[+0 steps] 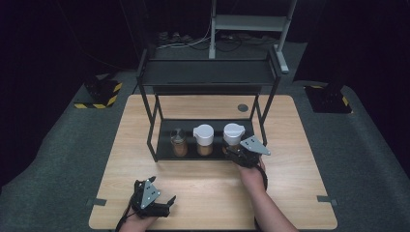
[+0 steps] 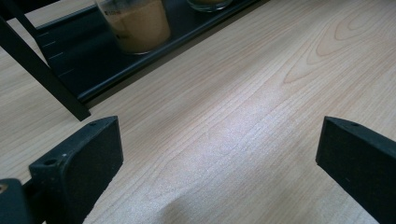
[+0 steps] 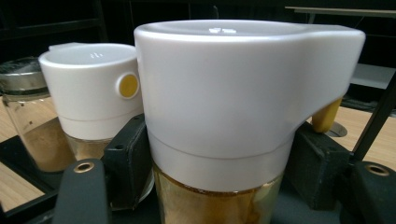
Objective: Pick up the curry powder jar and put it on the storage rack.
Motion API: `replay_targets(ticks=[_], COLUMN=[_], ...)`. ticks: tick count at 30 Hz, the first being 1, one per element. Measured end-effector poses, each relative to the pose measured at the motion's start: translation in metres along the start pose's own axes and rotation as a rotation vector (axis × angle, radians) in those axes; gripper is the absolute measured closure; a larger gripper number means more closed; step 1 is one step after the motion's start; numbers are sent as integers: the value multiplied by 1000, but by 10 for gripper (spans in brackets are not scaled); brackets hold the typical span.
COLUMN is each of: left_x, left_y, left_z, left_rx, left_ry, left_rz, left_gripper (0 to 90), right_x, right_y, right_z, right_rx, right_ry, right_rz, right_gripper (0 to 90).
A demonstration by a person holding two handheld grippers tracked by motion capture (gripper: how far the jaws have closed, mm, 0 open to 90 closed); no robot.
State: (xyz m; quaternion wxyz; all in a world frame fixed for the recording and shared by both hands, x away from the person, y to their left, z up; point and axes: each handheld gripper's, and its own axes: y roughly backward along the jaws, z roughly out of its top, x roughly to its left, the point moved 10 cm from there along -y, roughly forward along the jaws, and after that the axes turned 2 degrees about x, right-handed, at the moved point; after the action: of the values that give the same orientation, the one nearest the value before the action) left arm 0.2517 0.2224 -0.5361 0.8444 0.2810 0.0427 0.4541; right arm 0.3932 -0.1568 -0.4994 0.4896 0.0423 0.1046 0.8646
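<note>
High view — right gripper (image 1: pixel 235 151) pinches right jar (image 1: pixel 233 135) on shelf (image 1: pixel 164 153); lift pending. Left gripper (image 1: pixel 167 205) spread, idle at table's (image 1: pixel 290 145) near edge.

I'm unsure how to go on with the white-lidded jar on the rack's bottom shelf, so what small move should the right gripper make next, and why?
Probably lift a little, then draw back toward the table's near edge. The right gripper is shut on the white-lidded jar, which stands close beside a second white-lidded jar on the lower shelf.
</note>
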Motion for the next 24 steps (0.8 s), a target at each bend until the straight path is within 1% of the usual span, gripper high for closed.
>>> replay_targets(ticks=[8, 13, 24], left_x=[0, 0, 1], left_y=[0, 1, 1], left_z=[0, 0, -1], left_rx=[-4, -6, -10], left_ry=[1, 1, 5], left_rz=[0, 0, -4], left_gripper=[9, 9, 9], right_x=[-3, -6, -6], right_y=[-8, -13, -17], right_z=[-5, -7, -9], right_rx=[10, 11, 4], right_ry=[-8, -21, -38], right_rz=[-11, -13, -14], right_gripper=[304, 304, 304])
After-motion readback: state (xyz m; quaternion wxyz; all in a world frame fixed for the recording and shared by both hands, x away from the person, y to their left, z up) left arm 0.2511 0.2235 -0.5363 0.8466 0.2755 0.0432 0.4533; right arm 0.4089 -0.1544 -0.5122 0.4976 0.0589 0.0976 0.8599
